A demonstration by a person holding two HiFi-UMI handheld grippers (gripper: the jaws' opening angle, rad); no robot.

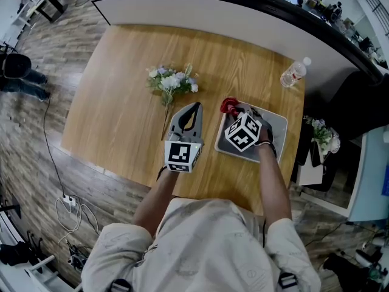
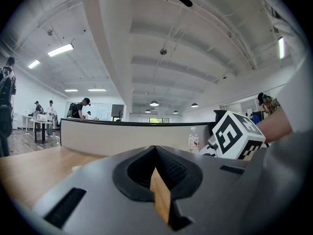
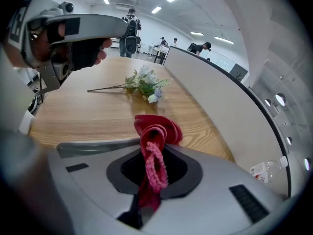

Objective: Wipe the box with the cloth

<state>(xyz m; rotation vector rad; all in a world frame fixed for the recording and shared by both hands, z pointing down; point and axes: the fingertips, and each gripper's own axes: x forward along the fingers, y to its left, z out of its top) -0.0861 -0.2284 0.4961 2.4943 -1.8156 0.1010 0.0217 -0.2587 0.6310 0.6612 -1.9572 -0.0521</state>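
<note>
In the head view, the grey box (image 1: 276, 126) lies at the wooden table's (image 1: 121, 102) right edge. The right gripper (image 1: 235, 108) is over its far left corner, pinching the red cloth (image 1: 228, 106), and flowers (image 1: 172, 81) and a water bottle (image 1: 293, 73) lie farther back. The left gripper view shows the left gripper (image 2: 155, 150) clenched on nothing, with a curved office counter (image 2: 122, 136) beyond. The right gripper view shows the cloth bunched between the jaws.

Wooden table (image 1: 121, 102), flowers (image 1: 173, 81), grey box (image 1: 278, 125), perhaps bottle (image 1: 293, 73)
</note>
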